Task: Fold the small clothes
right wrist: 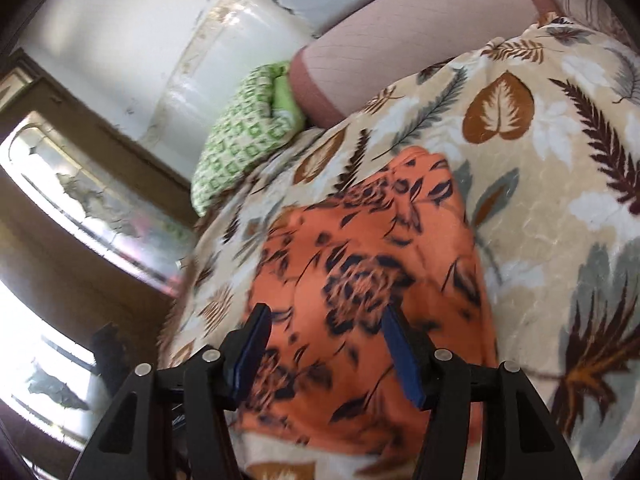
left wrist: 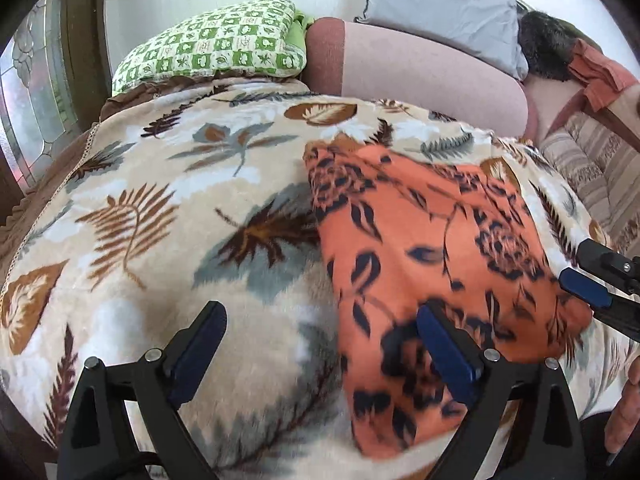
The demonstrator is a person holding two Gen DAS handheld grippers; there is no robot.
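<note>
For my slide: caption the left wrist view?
Open left gripper over orange floral cloth lying folded on leaf-print blanket.

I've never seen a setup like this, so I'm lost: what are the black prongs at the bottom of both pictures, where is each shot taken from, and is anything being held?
There is no robot here. A person holds a hand-operated gripper in each hand, and each carries a wide-angle camera looking along its two blue-padded prongs. One picture looks along the left gripper, the other along the right gripper; the right one also pokes into the left view's edge. Both hang over a leaf-patterned blanket on a bed. On it lies an orange flowered cloth, apparently already folded into a rough rectangle. Behind are a green checked pillow and a pink bolster. Both jaws stand open; neither grips anything.
</note>
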